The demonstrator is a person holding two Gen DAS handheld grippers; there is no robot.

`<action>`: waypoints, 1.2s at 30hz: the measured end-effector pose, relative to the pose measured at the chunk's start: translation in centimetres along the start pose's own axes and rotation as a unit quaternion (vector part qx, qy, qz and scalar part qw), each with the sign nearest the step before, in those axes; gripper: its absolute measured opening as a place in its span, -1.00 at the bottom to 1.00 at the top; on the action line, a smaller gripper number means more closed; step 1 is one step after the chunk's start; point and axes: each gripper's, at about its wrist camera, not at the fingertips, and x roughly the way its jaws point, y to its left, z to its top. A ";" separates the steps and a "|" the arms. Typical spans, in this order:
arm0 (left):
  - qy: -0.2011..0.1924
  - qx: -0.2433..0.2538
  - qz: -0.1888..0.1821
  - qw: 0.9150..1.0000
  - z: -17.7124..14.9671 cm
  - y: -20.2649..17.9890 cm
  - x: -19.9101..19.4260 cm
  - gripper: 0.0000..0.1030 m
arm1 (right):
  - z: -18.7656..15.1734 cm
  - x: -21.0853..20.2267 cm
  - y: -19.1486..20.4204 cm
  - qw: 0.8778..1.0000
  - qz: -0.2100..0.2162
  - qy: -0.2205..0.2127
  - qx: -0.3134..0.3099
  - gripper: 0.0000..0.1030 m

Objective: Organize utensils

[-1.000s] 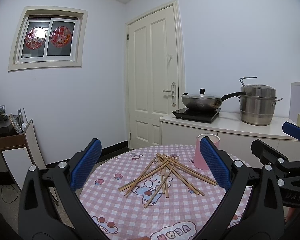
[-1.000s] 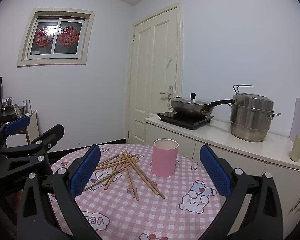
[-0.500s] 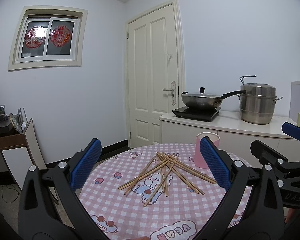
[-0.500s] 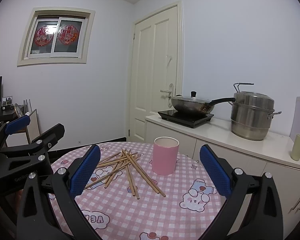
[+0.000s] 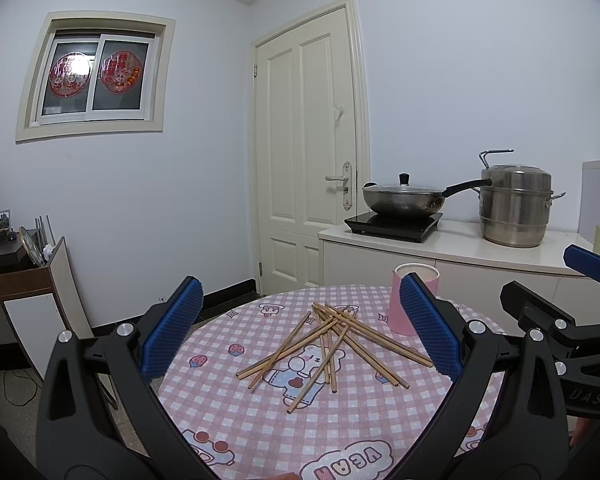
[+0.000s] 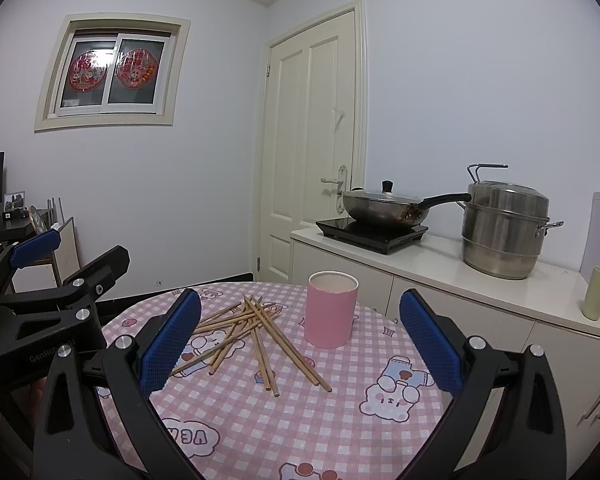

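Left wrist view: the left gripper (image 5: 300,334) hangs level above the near edge of the round surface (image 5: 228,412) with its pink checked cloth, jaws spread wide and holding nothing. The chopsticks (image 5: 332,348) lie in a loose crossed heap between and beyond the blue pads (image 5: 172,330), apart from them, flat on the cloth; most run from near-left to far-right, a few nearly straight away from the camera. The pink cup (image 5: 404,304) stands upright just past the heap, partly hidden by the right pad. In the right wrist view the right gripper (image 6: 300,340) is likewise held level, jaws wide and empty, with the chopsticks (image 6: 256,332) toward its left pad and the cup (image 6: 331,309) beside them, seemingly not touching. The left gripper (image 6: 40,300) shows at the left edge.
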 end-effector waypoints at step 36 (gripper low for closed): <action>0.044 0.009 0.008 0.999 -1.6 0.2 3.0 0.88 | -0.9 3.0 -0.2 0.998 0.017 0.056 0.006 0.87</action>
